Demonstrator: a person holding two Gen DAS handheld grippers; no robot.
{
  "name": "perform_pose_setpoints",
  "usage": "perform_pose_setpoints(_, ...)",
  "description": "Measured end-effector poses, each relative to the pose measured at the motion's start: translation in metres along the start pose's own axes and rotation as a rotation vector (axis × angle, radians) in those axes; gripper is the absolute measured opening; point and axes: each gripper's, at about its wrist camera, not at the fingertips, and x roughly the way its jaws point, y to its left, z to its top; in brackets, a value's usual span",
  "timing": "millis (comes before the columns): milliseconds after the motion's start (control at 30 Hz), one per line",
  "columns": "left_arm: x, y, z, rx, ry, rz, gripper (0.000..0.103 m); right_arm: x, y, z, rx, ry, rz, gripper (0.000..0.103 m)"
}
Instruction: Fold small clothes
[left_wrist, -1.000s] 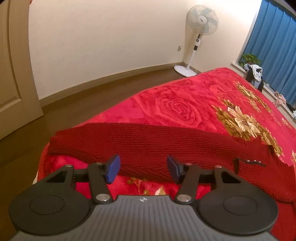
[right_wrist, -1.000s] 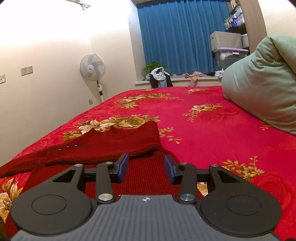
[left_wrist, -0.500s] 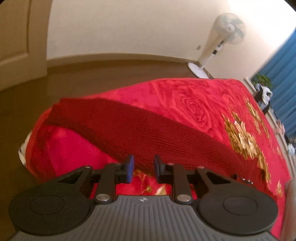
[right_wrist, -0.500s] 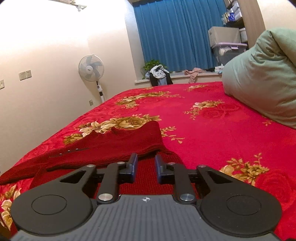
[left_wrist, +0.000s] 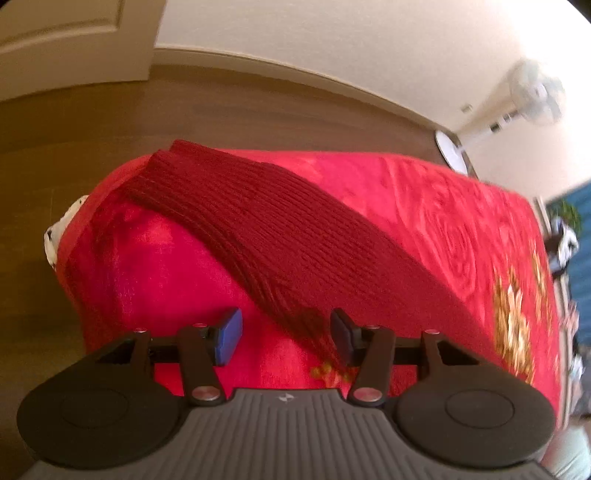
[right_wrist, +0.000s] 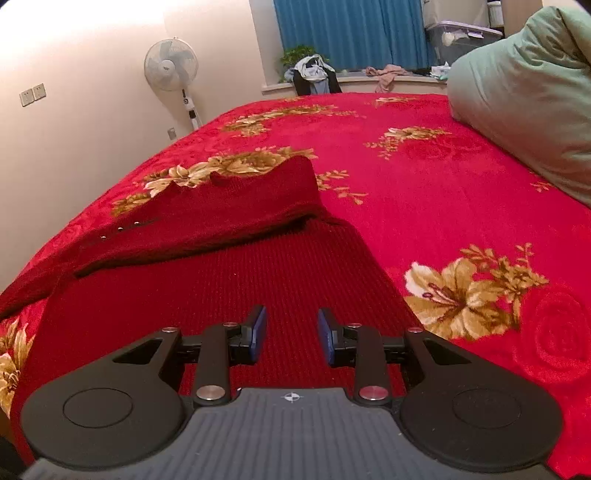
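Observation:
A dark red knit sweater (right_wrist: 229, 258) lies on the red floral bedspread (right_wrist: 443, 192), its upper part folded over the lower. In the left wrist view one long sleeve (left_wrist: 266, 225) stretches toward the bed's corner. My left gripper (left_wrist: 286, 334) is open and empty, with the sleeve's near edge between its fingers and close to the right pad. My right gripper (right_wrist: 291, 332) is open and empty, low over the sweater's flat knit panel.
A green pillow (right_wrist: 524, 99) lies at the right of the bed. A standing fan (right_wrist: 170, 74) is by the wall. Clothes lie on the windowsill (right_wrist: 314, 75). The bed's corner and wooden floor (left_wrist: 74, 125) are beyond the sleeve.
Both grippers narrowed half a second ago and have opened again. The left view has swung left and tilted down toward the sleeve and bed corner. The right gripper has tilted down over the sweater.

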Motion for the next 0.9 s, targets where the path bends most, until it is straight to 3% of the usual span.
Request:
perform_pose_setpoints(167, 0.006, -0.003, 0.007, -0.007, -0.036, 0.030, 0.056, 0.000, -0.004, 0.001, -0.004, -0.003, -0.017, 0.032)
perform_pose_setpoints(233, 0.006, -0.008, 0.006, 0.015, -0.052, 0.057, 0.052, 0.000, -0.005, 0.001, -0.004, -0.005, -0.023, 0.032)
perform_pose_setpoints(333, 0.006, -0.016, 0.006, 0.064, -0.096, 0.119, 0.018, 0.001, -0.006, 0.000, -0.006, -0.003, -0.028, 0.032)
perform_pose_setpoints(367, 0.003, -0.018, 0.007, 0.083, -0.121, 0.124, 0.013, 0.001, -0.007, 0.000, -0.007, -0.002, -0.030, 0.032)
perform_pose_setpoints(467, -0.021, -0.051, -0.003, 0.293, -0.306, 0.157, 0.013, 0.002, -0.008, 0.002, -0.006, -0.002, -0.033, 0.032)
perform_pose_setpoints(533, -0.033, -0.070, -0.013, 0.407, -0.406, 0.122, 0.012, 0.003, -0.009, 0.002, -0.005, -0.002, -0.035, 0.032)
perform_pose_setpoints(600, -0.025, -0.071, -0.012, 0.395, -0.352, 0.108, 0.012, 0.003, -0.008, 0.002, -0.007, -0.001, -0.036, 0.032)
perform_pose_setpoints(700, -0.008, -0.044, 0.000, 0.208, -0.216, 0.100, 0.013, 0.004, -0.010, 0.002, -0.007, 0.008, -0.036, 0.032)
perform_pose_setpoints(800, -0.002, -0.023, 0.006, 0.074, -0.166, 0.082, 0.017, 0.005, -0.009, 0.001, -0.015, 0.007, -0.038, 0.032)
perform_pose_setpoints(900, 0.003, -0.017, 0.008, 0.063, -0.136, 0.108, 0.016, 0.007, -0.010, 0.000, -0.009, 0.016, -0.039, 0.032)
